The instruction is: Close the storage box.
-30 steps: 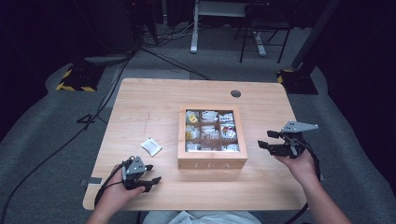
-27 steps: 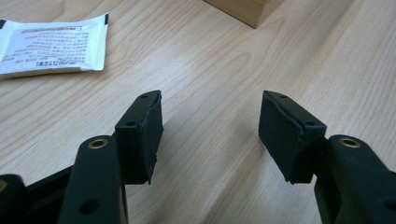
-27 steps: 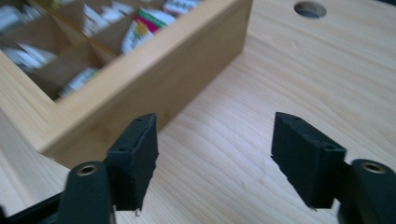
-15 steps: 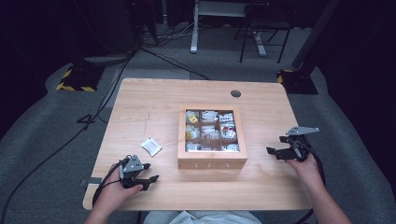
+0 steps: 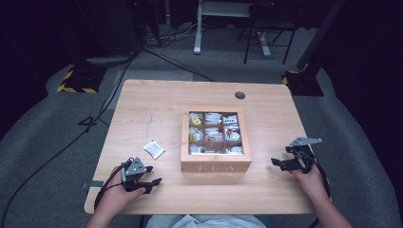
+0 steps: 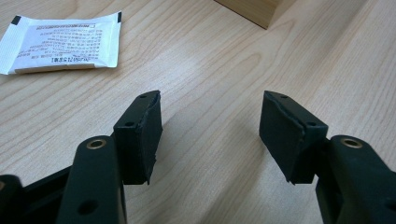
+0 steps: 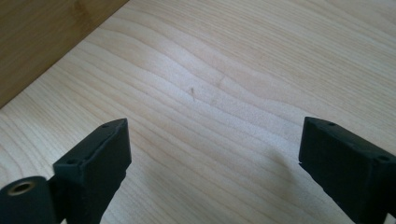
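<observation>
**Dim Room Around a Lit Wooden Table**

A light wooden table (image 5: pixel 142 114) with a round cable hole (image 5: pixel 240 95) stood on grey carpet (image 5: pixel 43 142). Black cables (image 5: pixel 157 54) trailed across the floor. Beyond it were a white desk frame (image 5: pixel 197 28), a dark chair (image 5: pixel 266 28), and yellow-black striped bases (image 5: pixel 76 88). The surroundings were dark.

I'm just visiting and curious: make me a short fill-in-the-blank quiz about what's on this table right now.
1. The wooden box has the word ____ on its front.
2. Inside, the box is divided into ____ compartments holding tea bags.
3. A single white tea packet lies on the table, on the same side of the box as the ____ gripper.
4. The jaws of the left gripper and the right gripper are both ____, holding nothing.

Missing words: TEA; nine; left; open
</observation>
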A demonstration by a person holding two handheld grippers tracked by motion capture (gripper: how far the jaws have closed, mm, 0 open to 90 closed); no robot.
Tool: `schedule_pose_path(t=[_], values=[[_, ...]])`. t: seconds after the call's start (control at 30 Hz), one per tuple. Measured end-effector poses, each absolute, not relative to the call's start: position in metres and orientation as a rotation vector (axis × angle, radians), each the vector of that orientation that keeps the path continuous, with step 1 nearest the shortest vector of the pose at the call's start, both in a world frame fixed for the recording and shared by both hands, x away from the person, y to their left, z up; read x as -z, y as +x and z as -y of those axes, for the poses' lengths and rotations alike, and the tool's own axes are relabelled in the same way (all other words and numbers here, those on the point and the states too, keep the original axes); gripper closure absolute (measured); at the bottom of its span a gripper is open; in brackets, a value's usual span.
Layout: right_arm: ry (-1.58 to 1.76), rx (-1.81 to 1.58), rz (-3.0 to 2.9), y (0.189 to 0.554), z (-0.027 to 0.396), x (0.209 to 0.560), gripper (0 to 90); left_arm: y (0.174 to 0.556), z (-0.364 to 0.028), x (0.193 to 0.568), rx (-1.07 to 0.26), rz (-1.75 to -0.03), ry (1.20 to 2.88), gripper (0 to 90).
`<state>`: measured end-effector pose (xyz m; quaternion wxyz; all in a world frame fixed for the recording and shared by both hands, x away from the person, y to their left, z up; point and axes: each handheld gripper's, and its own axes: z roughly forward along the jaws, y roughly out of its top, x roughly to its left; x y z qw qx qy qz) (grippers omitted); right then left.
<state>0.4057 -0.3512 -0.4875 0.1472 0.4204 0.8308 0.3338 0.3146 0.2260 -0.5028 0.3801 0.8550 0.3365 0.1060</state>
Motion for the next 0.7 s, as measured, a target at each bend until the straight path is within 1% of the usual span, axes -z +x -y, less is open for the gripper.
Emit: schedule_pose_path(t=[0.2,0.43,0.7], values=[[1.226,-0.932,-2.378,0.403,0.349,0.495,7.2,0.314,-0.225,0.503,-0.281,-0.858,2.186,39.3],[1.206,-0.926,-2.351,0.401,0.346,0.502,0.0,0.314,-0.225,0.503,-0.28,-0.857,2.187,39.1],[1.253,-0.941,-2.277,0.399,0.342,0.506,0.0,0.314,-0.224,0.503,-0.285,-0.845,2.199,37.2]])
